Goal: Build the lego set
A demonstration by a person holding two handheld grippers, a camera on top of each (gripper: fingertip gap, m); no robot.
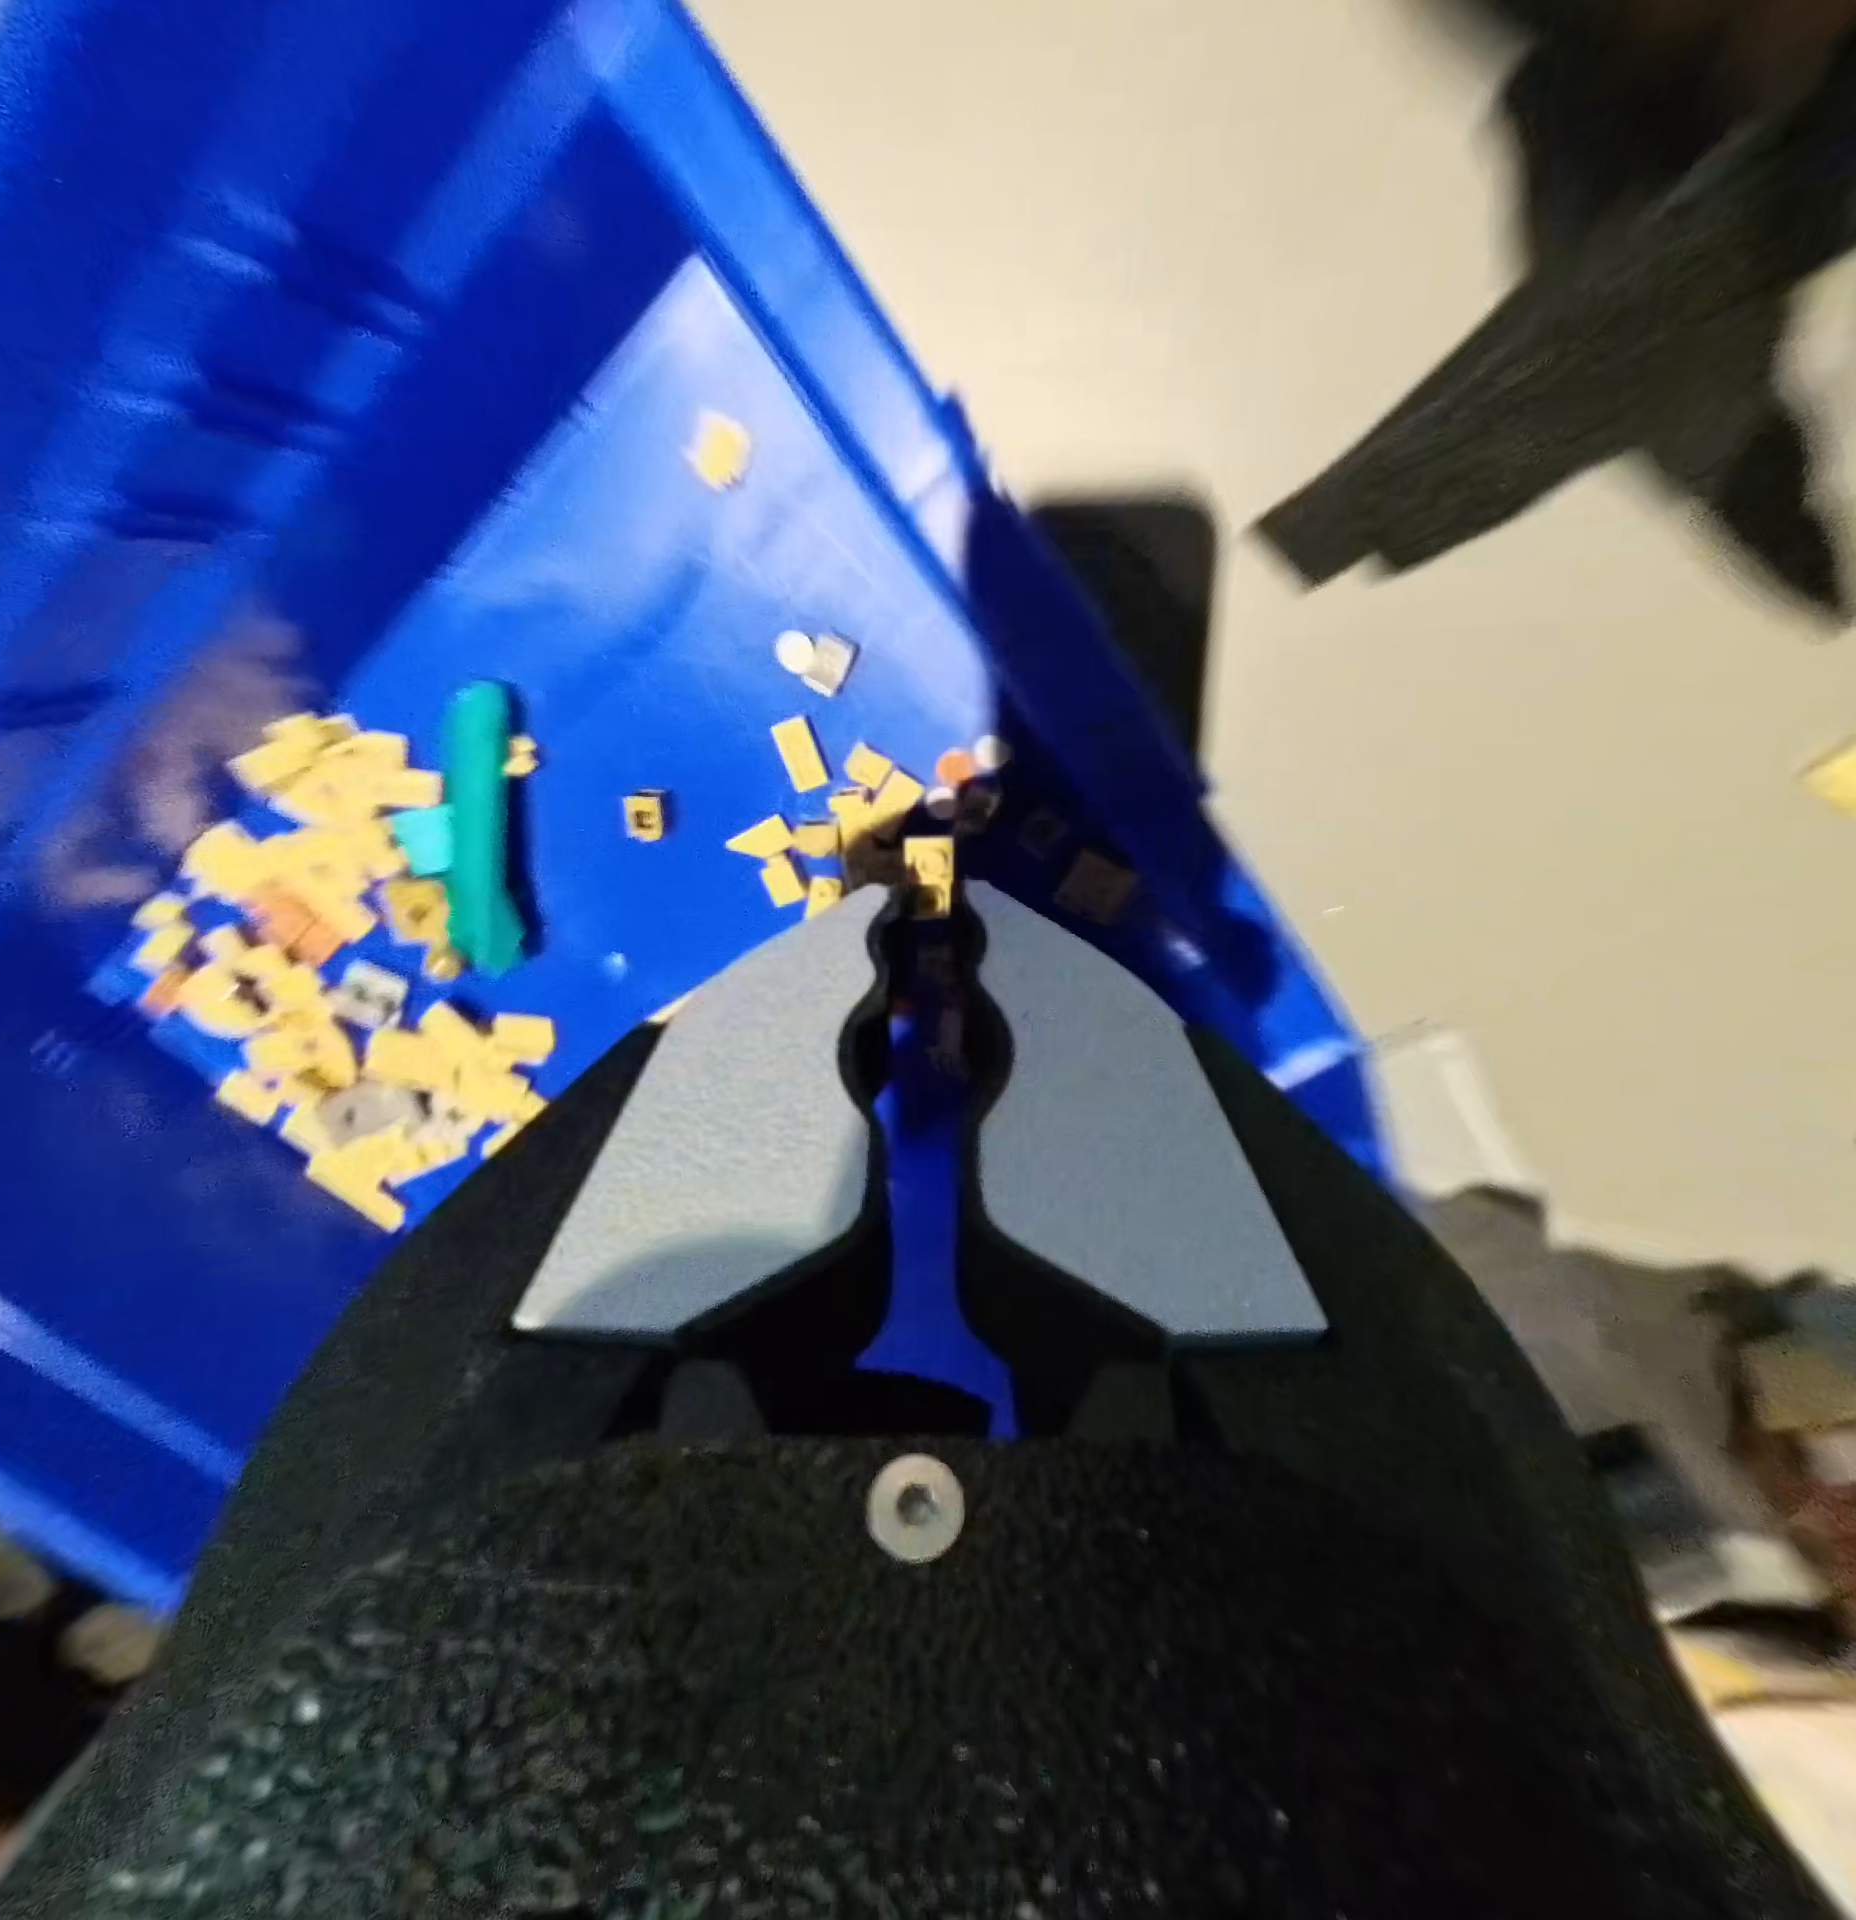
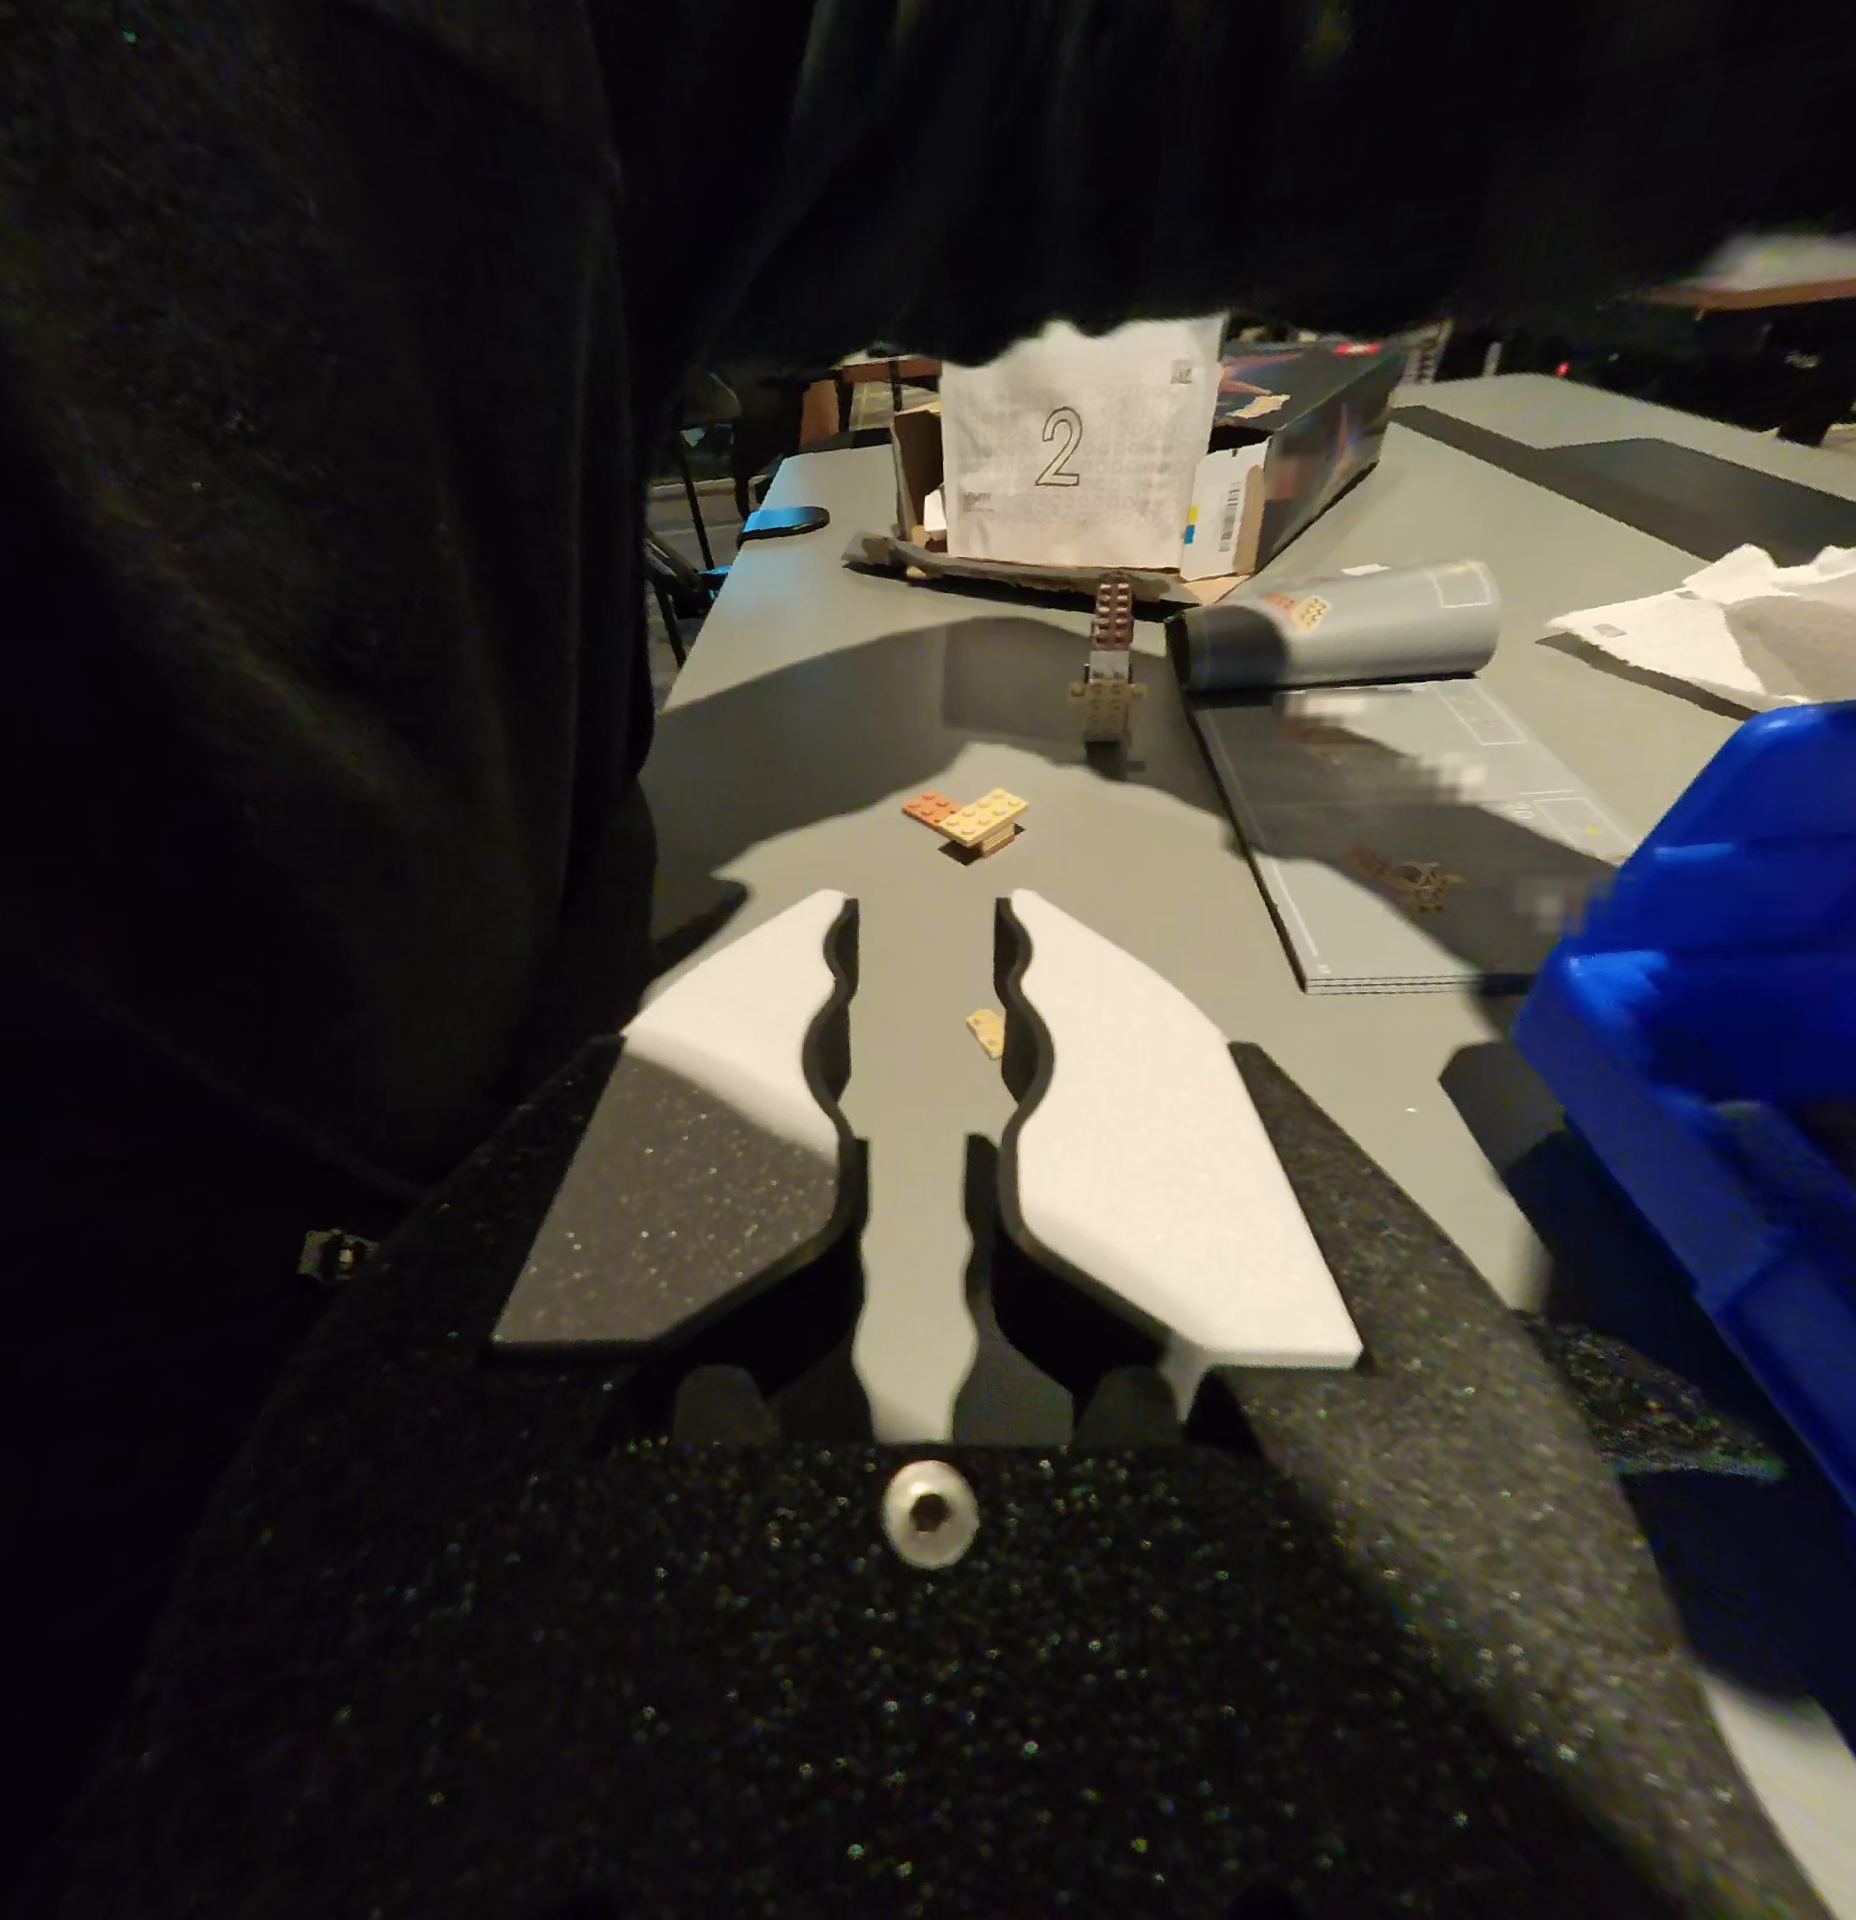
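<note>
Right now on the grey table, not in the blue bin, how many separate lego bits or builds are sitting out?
3: a small tan plate between the right gripper's open jaws, a tan-and-orange plate build beyond it, and a brown upright build farther back. Others may be hidden.

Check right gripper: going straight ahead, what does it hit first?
Likely the small orange-and-tan flat lego plate assembly on the grey table, ahead of the open right gripper; depth uncertain, it may pass above.
</note>
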